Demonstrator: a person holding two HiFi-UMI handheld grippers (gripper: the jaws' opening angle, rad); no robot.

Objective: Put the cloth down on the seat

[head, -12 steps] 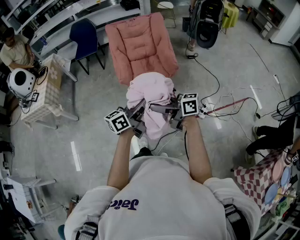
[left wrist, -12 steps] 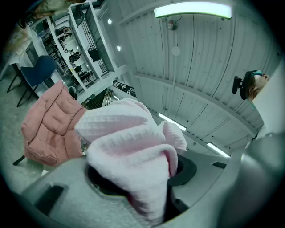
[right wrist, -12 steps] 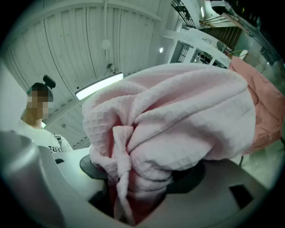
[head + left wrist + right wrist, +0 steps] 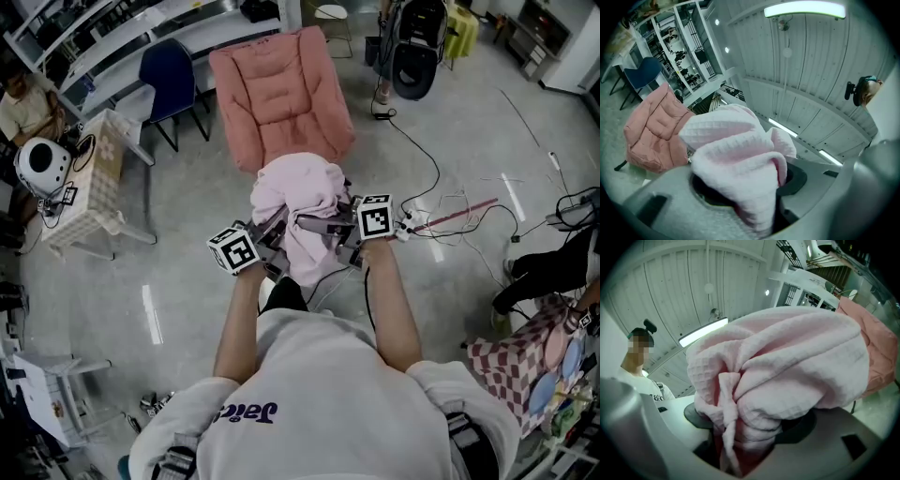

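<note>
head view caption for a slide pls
Left gripper and right gripper hold a bunched pink cloth up in front of the pink seat.

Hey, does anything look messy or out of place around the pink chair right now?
Nothing is spilled or broken. The pink cloth is wadded into a lump, pinched by the left tool and right tool, not yet on the pink chair. Loose cables sprawl across the floor to the right, a possible trip hazard.
</note>
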